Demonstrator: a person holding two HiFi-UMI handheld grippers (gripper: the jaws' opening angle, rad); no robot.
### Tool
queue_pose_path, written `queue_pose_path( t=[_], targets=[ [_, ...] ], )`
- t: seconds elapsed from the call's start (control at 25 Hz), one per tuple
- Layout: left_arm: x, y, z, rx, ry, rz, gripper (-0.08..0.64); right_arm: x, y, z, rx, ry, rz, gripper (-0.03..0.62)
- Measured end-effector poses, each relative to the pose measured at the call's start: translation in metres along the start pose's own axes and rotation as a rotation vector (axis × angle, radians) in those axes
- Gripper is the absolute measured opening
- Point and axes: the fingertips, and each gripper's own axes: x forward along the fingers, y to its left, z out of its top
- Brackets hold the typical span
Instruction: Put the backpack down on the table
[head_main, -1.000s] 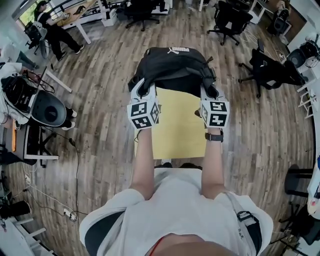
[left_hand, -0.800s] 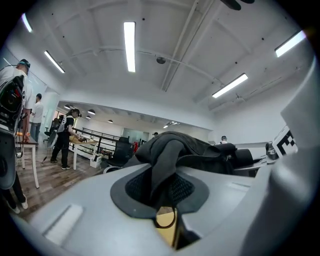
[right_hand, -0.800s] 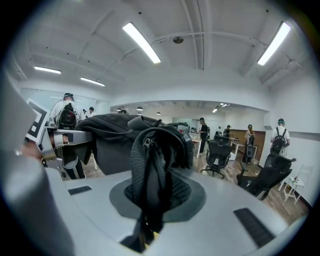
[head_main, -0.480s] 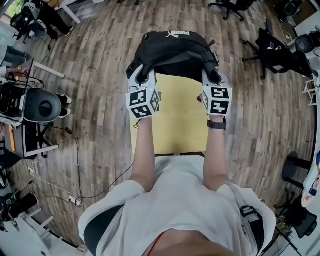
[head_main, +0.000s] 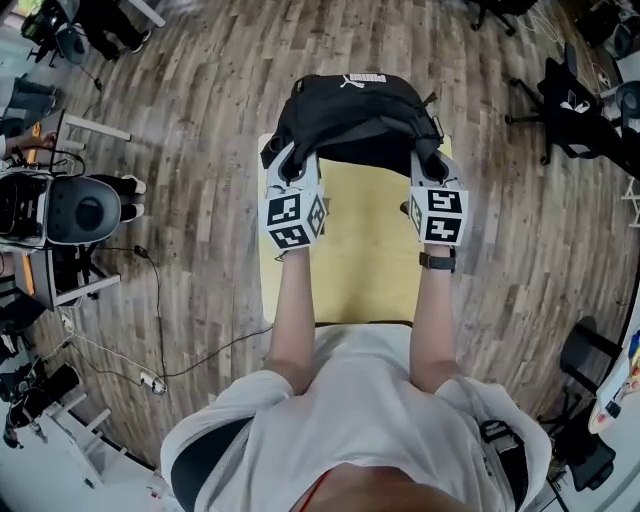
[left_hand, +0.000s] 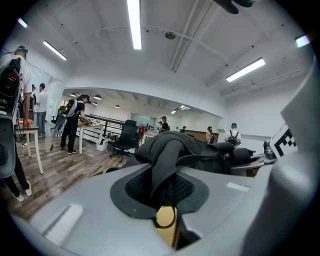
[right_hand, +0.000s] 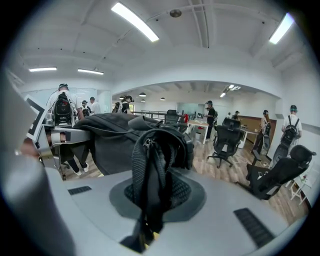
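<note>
forearms (head_main: 288, 310) are stretched out from a white shirt (head_main: 350, 400) over the yellow tabletop (head_main: 350, 270), whose smooth, matte, rectangular face is bare from its near edge up to the grippers. the left gripper (head_main: 292, 172) is clamped on a flat black strap (left_hand: 162, 165), and the right gripper (head_main: 428, 170) is clamped on a padded mesh strap (right_hand: 149, 165); both pairs of jaws are drawn nearly together on the fabric. over the last second both grippers have been lowered and carried forward, and the black backpack (head_main: 355, 115) has been brought down with them, so that it now hangs over the far edge, between the two far corners. whether its base already rests on the tabletop cannot be told. the task is judged nearly done, with a last lowering and a release left. the bag is soft, slumped cloth with a white logo on top. beyond it, grey-brown plank floor (head_main: 180, 150) and a black office chair (head_main: 575, 95) are seen.
</note>
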Motion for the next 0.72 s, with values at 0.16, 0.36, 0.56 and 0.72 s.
queue_pose_path(
  t=[0.16, 0.36, 0.56, 0.72],
  targets=[
    [0.019, 0.011, -0.021, -0.013, 0.037, 0.022, 0.054, 0.028, -0.002, -0.016, 0.007, 0.038, 0.021, 0.035],
    [0.035, 0.024, -0.048, -0.036, 0.082, 0.049, 0.054, 0.055, -0.001, -0.037, 0.011, 0.086, 0.044, 0.035],
    [0.043, 0.027, -0.078, -0.053, 0.126, 0.066, 0.054, 0.070, -0.002, -0.063, 0.011, 0.131, 0.059, 0.035],
    [0.044, 0.030, -0.101, -0.071, 0.165, 0.078, 0.054, 0.077, 0.000, -0.083, 0.011, 0.170, 0.070, 0.035]
  ],
)
